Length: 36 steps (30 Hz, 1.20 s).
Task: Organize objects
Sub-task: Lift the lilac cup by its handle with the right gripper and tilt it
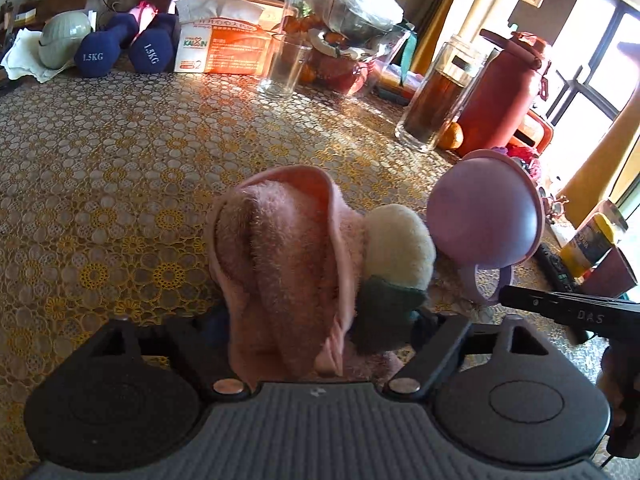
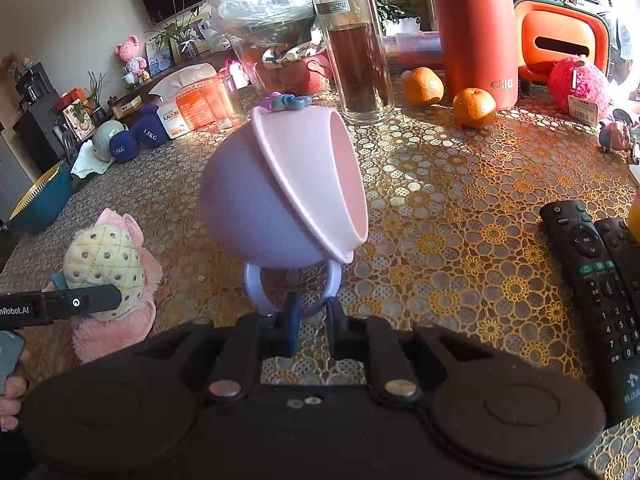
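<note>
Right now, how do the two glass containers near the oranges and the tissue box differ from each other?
The tall glass bottle holds a dark brown liquid, while the glass tumbler looks empty. The bottle stands beside the red flask and two oranges; the tumbler stands in front of the orange tissue box. The bottle is taller and has a threaded neck; the tumbler has a plain open rim. Both are clear, upright and untouched on the table.
</note>
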{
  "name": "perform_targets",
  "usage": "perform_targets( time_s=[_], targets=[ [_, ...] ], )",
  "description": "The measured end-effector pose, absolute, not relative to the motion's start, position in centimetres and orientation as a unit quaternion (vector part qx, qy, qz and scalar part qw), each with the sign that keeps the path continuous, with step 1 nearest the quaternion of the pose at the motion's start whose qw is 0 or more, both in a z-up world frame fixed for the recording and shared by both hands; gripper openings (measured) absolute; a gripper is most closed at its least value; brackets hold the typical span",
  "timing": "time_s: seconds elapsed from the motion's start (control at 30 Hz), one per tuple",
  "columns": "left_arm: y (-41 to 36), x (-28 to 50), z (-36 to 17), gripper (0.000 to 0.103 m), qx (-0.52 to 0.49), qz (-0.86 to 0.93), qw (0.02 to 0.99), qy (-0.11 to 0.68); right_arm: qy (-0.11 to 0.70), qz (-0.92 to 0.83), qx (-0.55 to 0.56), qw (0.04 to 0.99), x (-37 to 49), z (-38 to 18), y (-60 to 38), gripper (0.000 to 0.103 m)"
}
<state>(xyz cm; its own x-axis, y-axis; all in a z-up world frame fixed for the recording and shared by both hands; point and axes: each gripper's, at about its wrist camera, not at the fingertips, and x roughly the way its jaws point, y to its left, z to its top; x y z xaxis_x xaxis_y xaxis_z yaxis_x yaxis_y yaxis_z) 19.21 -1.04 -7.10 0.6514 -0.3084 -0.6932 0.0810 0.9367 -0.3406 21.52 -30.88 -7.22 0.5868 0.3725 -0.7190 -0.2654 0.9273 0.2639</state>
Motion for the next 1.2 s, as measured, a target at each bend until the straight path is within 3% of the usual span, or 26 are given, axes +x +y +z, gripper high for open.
perform_targets(
  time_s=[0.07, 0.17, 0.33, 0.77, 1.2],
  targets=[
    [-1.2, 19.0, -6.7, 0.060, -0.140, -0.110, 0.901, 0.396, 0.418, 0.180, 0.065, 0.888, 21.5, -7.2, -30.9, 0.013],
    [-1.2, 19.0, -6.1, 0.049, -0.147, -0.107, 0.904, 0.388, 0.418, 0.180, 0.065, 0.888, 21.5, -7.2, -30.9, 0.013],
    [-2.0, 18.7, -4.4, 0.040, -0.133, -0.113, 0.911, 0.374, 0.416, 0.178, 0.065, 0.890, 21.4, -7.2, -30.9, 0.013],
    [-8.1, 17.3, 3.4, 0.040, -0.144, -0.247, 0.907, 0.309, 0.415, 0.177, 0.062, 0.890, 21.3, -7.2, -30.8, 0.013],
    [-10.7, 21.4, 0.3, 0.040, -0.125, -0.222, 0.904, 0.343, 0.410, 0.190, 0.041, 0.891, 21.2, -7.1, -30.6, 0.012]
  ],
)
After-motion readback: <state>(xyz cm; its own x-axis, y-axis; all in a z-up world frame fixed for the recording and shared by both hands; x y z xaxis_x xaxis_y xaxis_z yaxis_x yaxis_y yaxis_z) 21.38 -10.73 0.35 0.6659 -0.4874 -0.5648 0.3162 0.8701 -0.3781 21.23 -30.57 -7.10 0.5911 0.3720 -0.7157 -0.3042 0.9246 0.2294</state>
